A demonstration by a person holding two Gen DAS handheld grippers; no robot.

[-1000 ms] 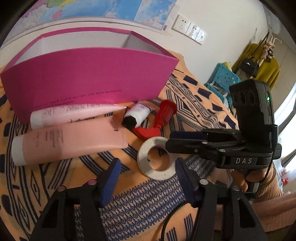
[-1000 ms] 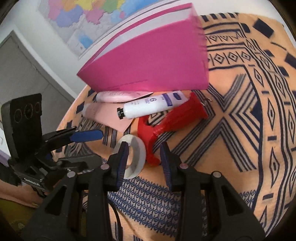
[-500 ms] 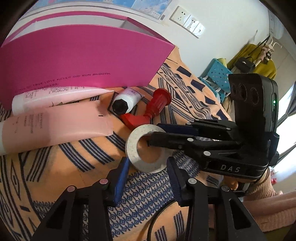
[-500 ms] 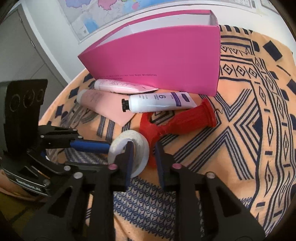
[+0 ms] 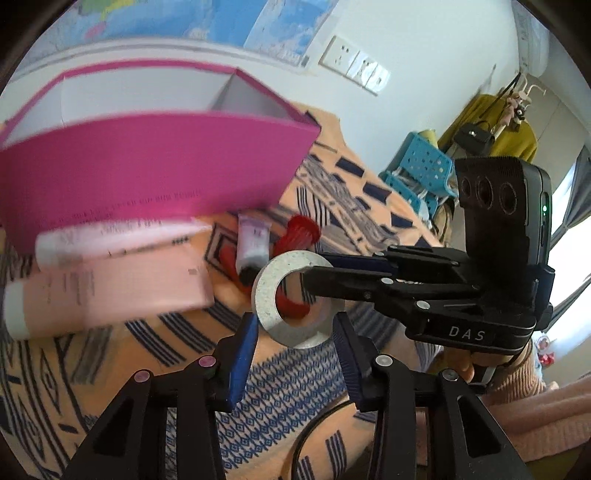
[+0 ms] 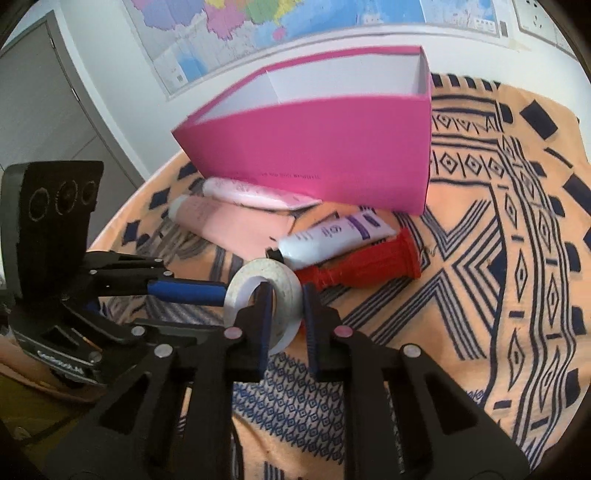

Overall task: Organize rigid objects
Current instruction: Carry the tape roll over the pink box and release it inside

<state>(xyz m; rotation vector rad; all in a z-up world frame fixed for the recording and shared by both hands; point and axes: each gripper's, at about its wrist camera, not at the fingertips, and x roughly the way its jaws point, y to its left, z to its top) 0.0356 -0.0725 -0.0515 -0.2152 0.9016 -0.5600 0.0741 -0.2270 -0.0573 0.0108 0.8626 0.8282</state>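
Note:
A white tape roll (image 5: 295, 301) (image 6: 273, 295) hangs tilted above the patterned cloth. My right gripper (image 6: 286, 314) is shut on the roll's rim, one finger through its hole; it also shows in the left wrist view (image 5: 317, 267). My left gripper (image 5: 295, 350) is open and empty, its fingers either side of the roll and just below it; it shows in the right wrist view (image 6: 207, 291). Behind lie a red handled tool (image 6: 362, 266) (image 5: 295, 232), a white tube (image 6: 332, 236), two pink tubes (image 5: 110, 288) (image 6: 255, 194) and an open pink box (image 5: 147, 166) (image 6: 325, 147).
An orange cloth with dark blue patterns (image 6: 498, 258) covers the surface. A wall with a map (image 6: 258, 29) and sockets (image 5: 354, 68) stands behind the box. A blue crate (image 5: 417, 166) and hanging clothes (image 5: 491, 122) are at the far right.
My right gripper has closed on the tape roll and lifted it off the cloth. My left gripper has opened wider and drawn back a little.

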